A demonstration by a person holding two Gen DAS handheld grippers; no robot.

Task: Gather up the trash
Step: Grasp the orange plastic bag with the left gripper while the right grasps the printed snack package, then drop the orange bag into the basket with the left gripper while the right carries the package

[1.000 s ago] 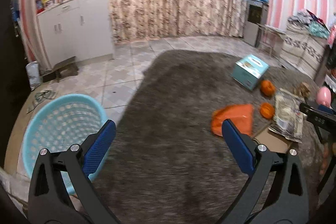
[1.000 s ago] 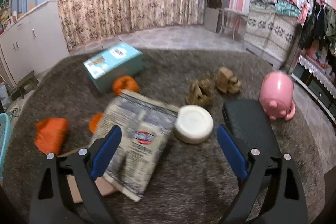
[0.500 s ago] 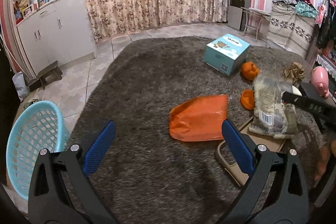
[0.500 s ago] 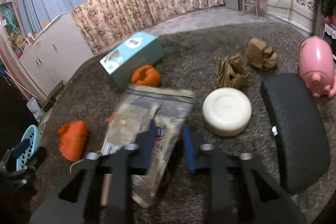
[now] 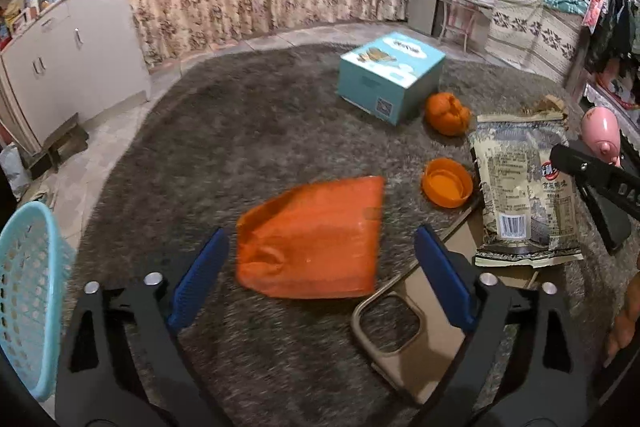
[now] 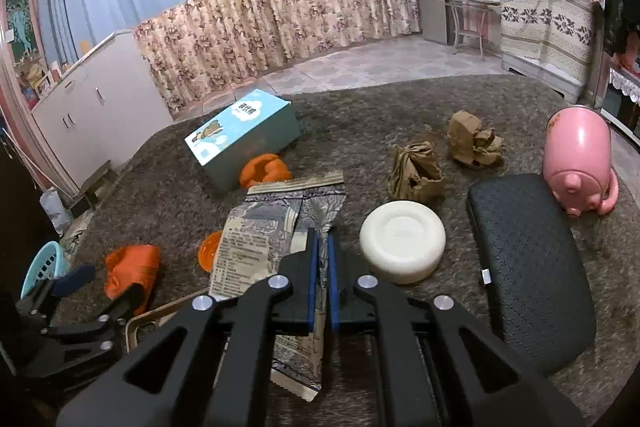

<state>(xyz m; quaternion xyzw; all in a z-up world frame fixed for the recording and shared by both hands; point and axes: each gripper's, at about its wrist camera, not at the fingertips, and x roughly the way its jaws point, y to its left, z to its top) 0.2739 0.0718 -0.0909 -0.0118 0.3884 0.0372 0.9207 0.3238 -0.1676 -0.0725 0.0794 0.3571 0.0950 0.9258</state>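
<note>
An orange plastic bag (image 5: 308,239) lies flat on the grey rug, right between the tips of my left gripper (image 5: 320,237). Its jaws are closing but the blue pads (image 5: 198,279) still stand clear of the bag on both sides. My right gripper (image 6: 322,239) is shut on a creased fold of the grey printed snack packet (image 6: 260,251). In the left wrist view that packet (image 5: 520,195) rests to the right with the right gripper (image 5: 560,155) on it. The light blue basket (image 5: 24,291) stands at the far left.
On the rug lie a teal box (image 5: 390,83), an orange peel (image 5: 446,113), an orange lid (image 5: 446,187), a beige phone case (image 5: 404,331), two crumpled brown papers (image 6: 416,171), a white round tub (image 6: 402,237), a black pad (image 6: 528,263) and a pink piggy bank (image 6: 578,159).
My left gripper swung away from the basket and came down over the orange bag. My right gripper closed from wide open onto the snack packet, creasing it.
</note>
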